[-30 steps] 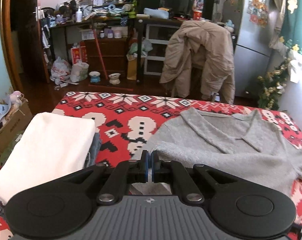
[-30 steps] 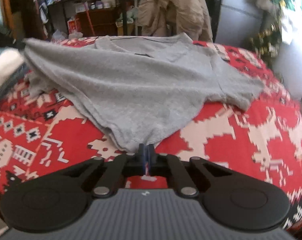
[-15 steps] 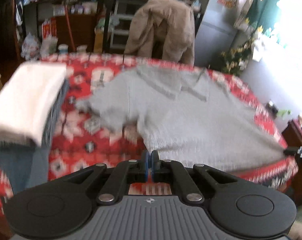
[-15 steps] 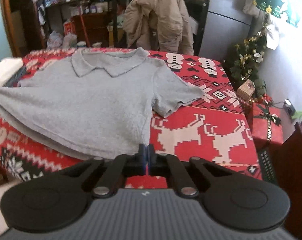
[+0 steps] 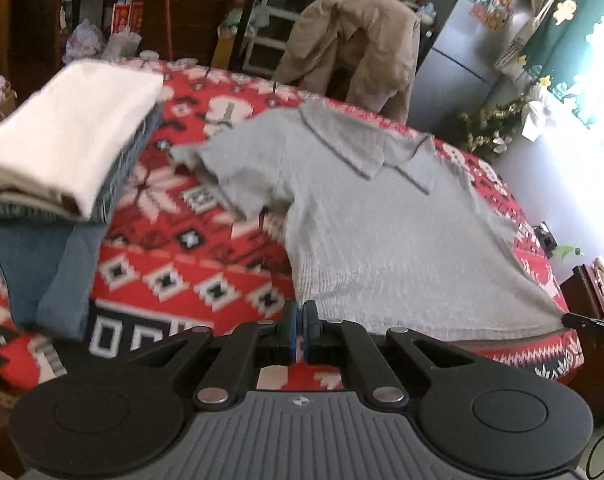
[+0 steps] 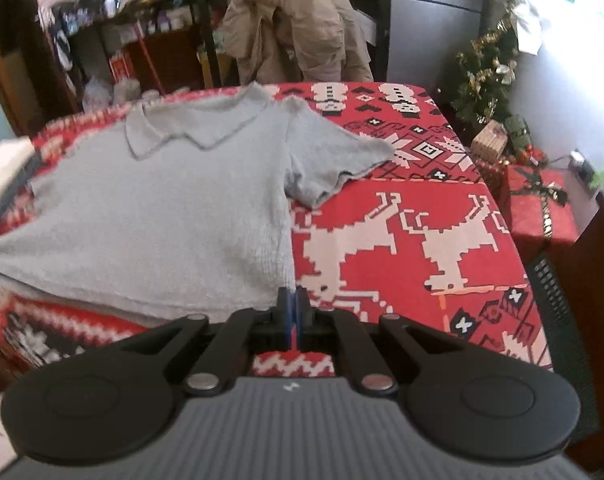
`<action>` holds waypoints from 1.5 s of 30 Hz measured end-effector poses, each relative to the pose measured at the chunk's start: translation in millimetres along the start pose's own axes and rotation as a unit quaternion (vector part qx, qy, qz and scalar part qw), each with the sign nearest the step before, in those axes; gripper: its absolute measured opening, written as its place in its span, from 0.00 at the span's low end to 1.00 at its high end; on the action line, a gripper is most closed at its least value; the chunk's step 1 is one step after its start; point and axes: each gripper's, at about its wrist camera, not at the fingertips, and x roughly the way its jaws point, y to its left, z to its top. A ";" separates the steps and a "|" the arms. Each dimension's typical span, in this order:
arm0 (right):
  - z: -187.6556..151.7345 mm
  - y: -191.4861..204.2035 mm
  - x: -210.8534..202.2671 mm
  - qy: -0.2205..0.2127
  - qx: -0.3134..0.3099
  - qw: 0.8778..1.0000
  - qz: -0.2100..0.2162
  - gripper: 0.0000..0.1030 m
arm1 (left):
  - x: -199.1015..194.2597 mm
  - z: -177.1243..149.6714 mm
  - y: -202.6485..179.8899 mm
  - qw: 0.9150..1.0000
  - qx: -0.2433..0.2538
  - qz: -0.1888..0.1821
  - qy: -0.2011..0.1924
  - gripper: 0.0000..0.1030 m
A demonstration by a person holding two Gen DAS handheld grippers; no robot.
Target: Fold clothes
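A grey polo shirt lies spread face up on the red patterned tablecloth, collar at the far side. My left gripper is shut on the shirt's near left hem corner. My right gripper is shut on the near right hem corner of the shirt. The hem is stretched taut between them along the table's near edge. In the left wrist view the right gripper's tip shows at the far right, pinching that corner.
A pile of folded clothes, white on top and blue below, sits at the table's left. A beige coat hangs on a chair behind the table. A small Christmas tree and a red gift box stand to the right.
Both grippers have drawn back toward the near edge with the hem in them. The shirt, bunched a second ago, has slid nearer and now lies flat and stretched.
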 end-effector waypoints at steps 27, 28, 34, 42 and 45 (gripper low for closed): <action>-23.9 80.2 5.8 -0.019 -0.276 0.961 0.025 0.18 | 20.1 -48.9 -82.9 0.943 0.328 -0.041 -0.044 0.31; -24.9 89.2 5.9 -0.022 -0.290 0.956 0.044 0.20 | 28.7 -52.8 -94.3 0.935 0.348 -0.053 -0.038 0.31; -36.5 129.9 30.4 -0.015 -0.391 0.918 0.069 0.25 | 71.6 -70.8 -141.9 0.889 0.448 -0.089 -0.023 0.31; -42.2 143.4 53.2 0.002 -0.448 0.890 0.082 0.22 | 99.3 -64.9 -150.0 0.873 0.475 -0.106 -0.011 0.27; -41.1 141.3 56.4 0.010 -0.438 0.893 0.098 0.03 | 103.4 -59.7 -149.9 0.877 0.465 -0.122 0.006 0.06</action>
